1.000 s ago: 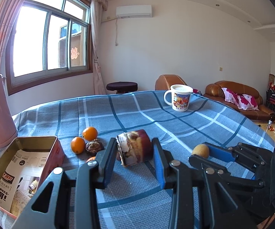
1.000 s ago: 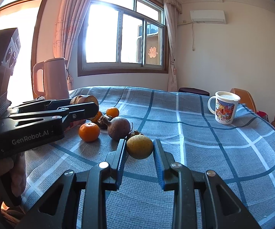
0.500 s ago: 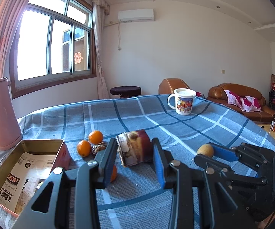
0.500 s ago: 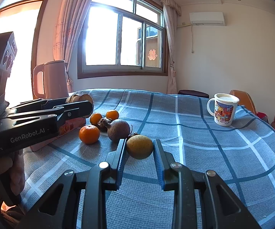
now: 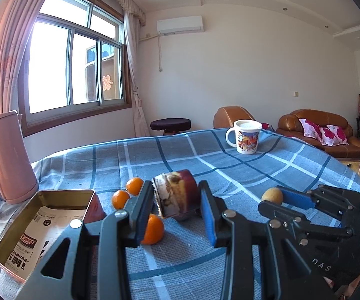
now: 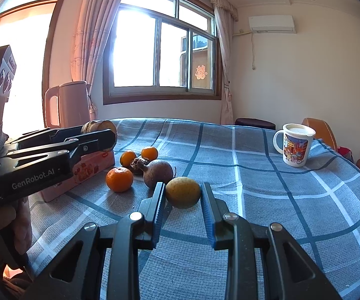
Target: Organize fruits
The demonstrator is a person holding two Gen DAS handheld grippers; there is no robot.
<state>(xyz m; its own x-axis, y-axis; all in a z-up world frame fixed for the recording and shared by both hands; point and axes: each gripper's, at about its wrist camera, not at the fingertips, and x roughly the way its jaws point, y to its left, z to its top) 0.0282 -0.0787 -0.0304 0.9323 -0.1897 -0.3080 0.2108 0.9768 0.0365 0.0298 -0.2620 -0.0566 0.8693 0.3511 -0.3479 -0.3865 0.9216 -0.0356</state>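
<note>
While the right gripper [image 6: 182, 195] clamped a yellow-brown fruit [image 6: 182, 192] between its blue pads, that fruit sat low over the blue plaid tablecloth [image 6: 267, 187], just in front of the dark purple beet-like fruit [image 6: 158, 173]. Touching the beet on its far side lay a dark shrivelled fruit [image 6: 137, 165]. Three oranges lay around the beet: the nearest orange [image 6: 119, 179] to its left, and two smaller oranges [image 6: 149, 153] behind it.

The left gripper [image 5: 176, 197] was closed on a small round tin [image 5: 176, 195] tipped on its side, held above the cloth left of the beet. An open rectangular metal box [image 5: 62, 200] with printed paper inside stood left of the beet, beyond the oranges. A pink kettle [image 6: 68, 105] stood farther left, behind the box. A lidded cartoon mug [image 6: 296, 147] stood well apart to the right of the beet, near the far edge of the cloth.
</note>
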